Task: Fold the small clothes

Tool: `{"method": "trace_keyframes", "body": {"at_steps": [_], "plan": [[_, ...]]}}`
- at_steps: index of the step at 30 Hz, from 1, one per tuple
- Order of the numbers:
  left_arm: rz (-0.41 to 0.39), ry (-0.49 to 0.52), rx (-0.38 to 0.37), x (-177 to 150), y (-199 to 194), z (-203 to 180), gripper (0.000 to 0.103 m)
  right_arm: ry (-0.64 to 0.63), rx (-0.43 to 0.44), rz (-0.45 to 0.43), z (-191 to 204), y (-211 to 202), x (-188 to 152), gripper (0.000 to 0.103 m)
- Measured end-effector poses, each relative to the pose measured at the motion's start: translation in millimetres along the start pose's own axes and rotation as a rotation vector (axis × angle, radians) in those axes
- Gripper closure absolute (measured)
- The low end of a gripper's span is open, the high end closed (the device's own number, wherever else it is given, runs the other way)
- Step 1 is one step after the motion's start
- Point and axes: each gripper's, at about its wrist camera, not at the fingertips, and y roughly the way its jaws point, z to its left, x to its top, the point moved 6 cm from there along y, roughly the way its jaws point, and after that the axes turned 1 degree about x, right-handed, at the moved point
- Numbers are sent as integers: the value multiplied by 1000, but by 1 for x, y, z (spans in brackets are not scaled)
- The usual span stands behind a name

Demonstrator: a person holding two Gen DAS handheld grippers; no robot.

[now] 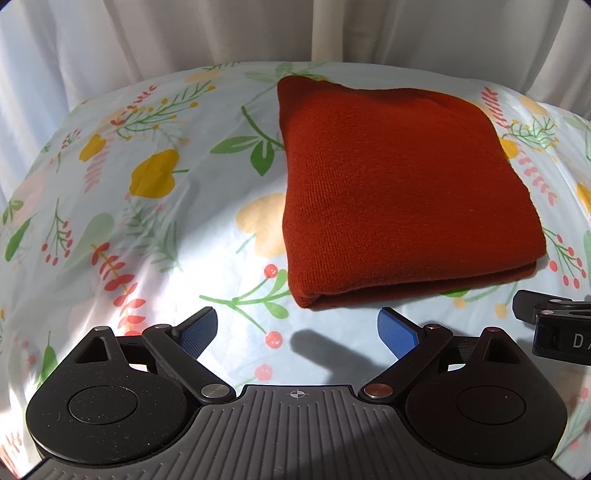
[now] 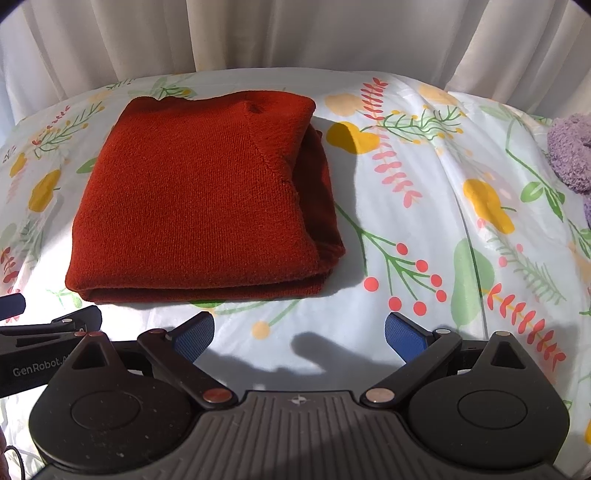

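A rust-red knitted garment (image 1: 399, 192) lies folded into a thick square on the floral sheet (image 1: 147, 221). My left gripper (image 1: 297, 332) hovers just short of its near edge, open, with nothing between the blue pads. In the right wrist view the same folded garment (image 2: 199, 199) sits to the upper left, its layered edges showing on the right side. My right gripper (image 2: 299, 334) is open and empty, a little nearer than the garment's near right corner. Each gripper shows at the edge of the other's view.
A white curtain (image 2: 295, 33) hangs behind the far edge of the sheet. A fluffy lilac item (image 2: 570, 151) lies at the far right. The right gripper's body (image 1: 554, 328) sits close beside the left one.
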Motion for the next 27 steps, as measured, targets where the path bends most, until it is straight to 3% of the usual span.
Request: {"method": "trace_keyframes", "body": {"at_steps": [27], "plan": [[-4, 34, -5, -1, -2, -5, 5, 1, -13, -5, -3, -3, 1, 4]]}}
